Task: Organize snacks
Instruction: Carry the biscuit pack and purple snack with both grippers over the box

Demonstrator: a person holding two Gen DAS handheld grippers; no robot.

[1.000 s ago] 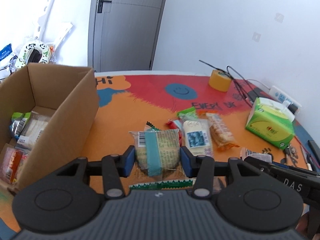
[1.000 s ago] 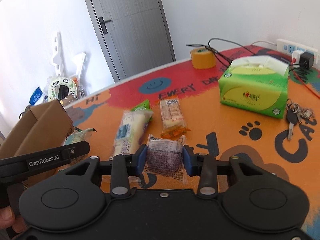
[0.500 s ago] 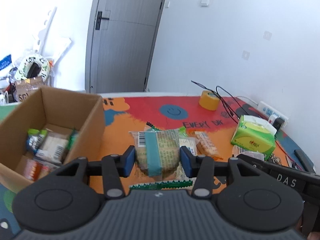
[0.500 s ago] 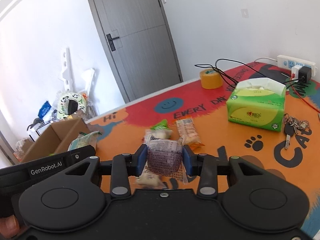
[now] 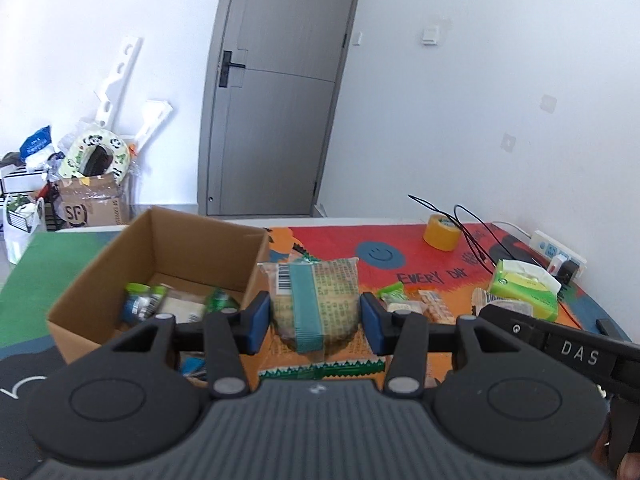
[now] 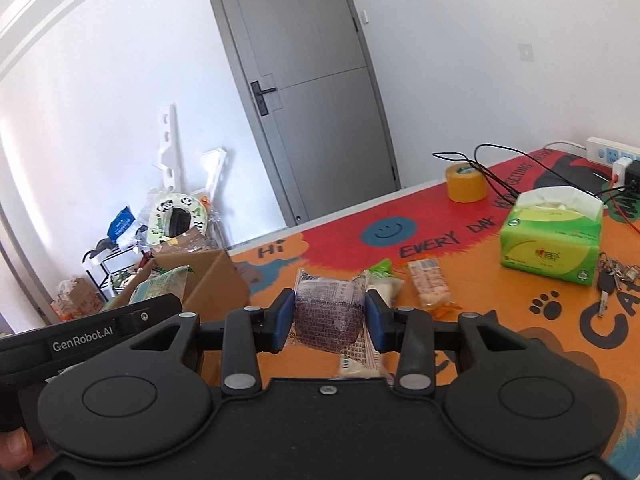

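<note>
My left gripper (image 5: pixel 316 322) is shut on a green-banded snack packet (image 5: pixel 316 300), held in the air just right of the open cardboard box (image 5: pixel 168 240). Several snacks (image 5: pixel 160 304) lie inside the box. My right gripper (image 6: pixel 326 320) is shut on a purple snack packet (image 6: pixel 326 316), lifted above the orange mat. The box (image 6: pixel 200 276) shows at the left of the right wrist view, behind the other gripper. Loose snacks remain on the mat: an orange cracker packet (image 6: pixel 430 288) and a white packet with green wrapper (image 6: pixel 384 280).
A green tissue box (image 6: pixel 552 240), a yellow tape roll (image 6: pixel 466 182), black cables (image 6: pixel 488 168), a power strip (image 6: pixel 612 156) and keys (image 6: pixel 612 276) occupy the right side of the table. A grey door (image 5: pixel 276 92) and floor clutter (image 5: pixel 88 184) lie beyond.
Both grippers have risen with their packets still gripped. In the left wrist view the box has shifted toward the centre and more of its inside shows.
</note>
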